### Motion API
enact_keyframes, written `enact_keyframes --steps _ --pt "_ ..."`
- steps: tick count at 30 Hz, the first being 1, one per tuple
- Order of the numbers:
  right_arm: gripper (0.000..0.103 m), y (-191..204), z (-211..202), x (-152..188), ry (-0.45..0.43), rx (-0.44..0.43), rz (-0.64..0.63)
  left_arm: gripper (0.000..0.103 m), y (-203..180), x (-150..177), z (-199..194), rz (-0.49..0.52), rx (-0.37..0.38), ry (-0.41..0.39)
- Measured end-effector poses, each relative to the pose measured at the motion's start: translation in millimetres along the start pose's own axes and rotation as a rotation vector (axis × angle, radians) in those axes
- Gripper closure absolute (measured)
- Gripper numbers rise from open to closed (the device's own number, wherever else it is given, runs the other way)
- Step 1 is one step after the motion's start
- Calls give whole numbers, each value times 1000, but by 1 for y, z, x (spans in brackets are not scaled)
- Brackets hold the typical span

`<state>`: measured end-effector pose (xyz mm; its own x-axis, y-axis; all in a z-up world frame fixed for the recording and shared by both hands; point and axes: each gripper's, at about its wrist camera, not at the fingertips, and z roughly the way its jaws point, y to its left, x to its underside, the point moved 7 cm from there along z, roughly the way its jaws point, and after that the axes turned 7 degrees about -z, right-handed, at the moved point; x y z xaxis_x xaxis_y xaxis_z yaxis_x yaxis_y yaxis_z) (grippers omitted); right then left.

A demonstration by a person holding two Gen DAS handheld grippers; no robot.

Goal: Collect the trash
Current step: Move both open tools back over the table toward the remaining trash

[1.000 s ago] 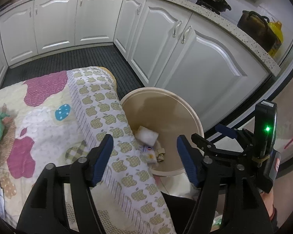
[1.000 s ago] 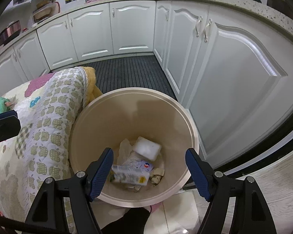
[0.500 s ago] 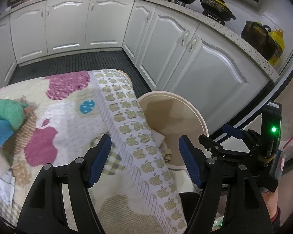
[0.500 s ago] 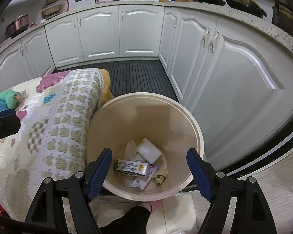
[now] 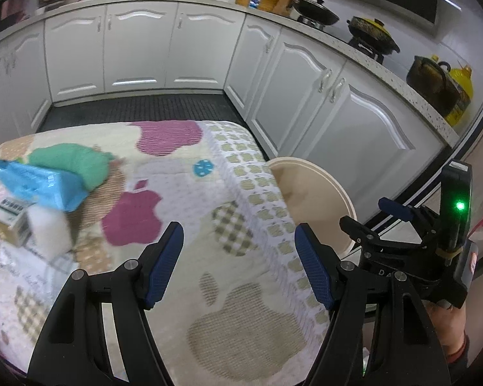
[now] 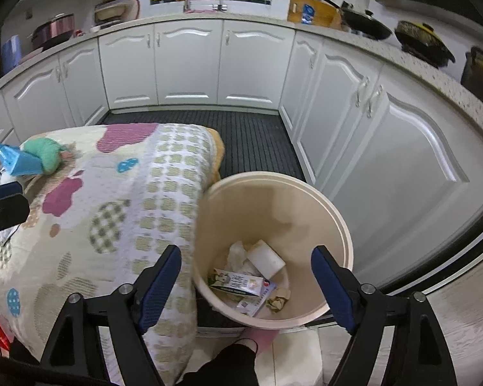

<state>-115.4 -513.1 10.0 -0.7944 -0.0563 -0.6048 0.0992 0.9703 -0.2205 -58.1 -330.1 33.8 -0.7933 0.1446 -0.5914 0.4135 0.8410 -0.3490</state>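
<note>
Both tongs released and empty: left gripper faces trash on the quilted table, right gripper hovers over the bin

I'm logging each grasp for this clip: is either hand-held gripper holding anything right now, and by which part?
Nothing is held. The left hand-held gripper and the right hand-held gripper are both open and empty.
</note>
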Motion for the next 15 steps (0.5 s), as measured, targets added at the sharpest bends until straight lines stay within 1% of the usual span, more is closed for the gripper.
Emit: enact_keyframes --steps 7,15 --pt "21 31 -9 -5 -13 -7 -60 32 30 2 -26 -42 -29 -33" --pt "21 54 -16 -9 -21 -4 -108 32 59 6 -47 -87 -56 -63"
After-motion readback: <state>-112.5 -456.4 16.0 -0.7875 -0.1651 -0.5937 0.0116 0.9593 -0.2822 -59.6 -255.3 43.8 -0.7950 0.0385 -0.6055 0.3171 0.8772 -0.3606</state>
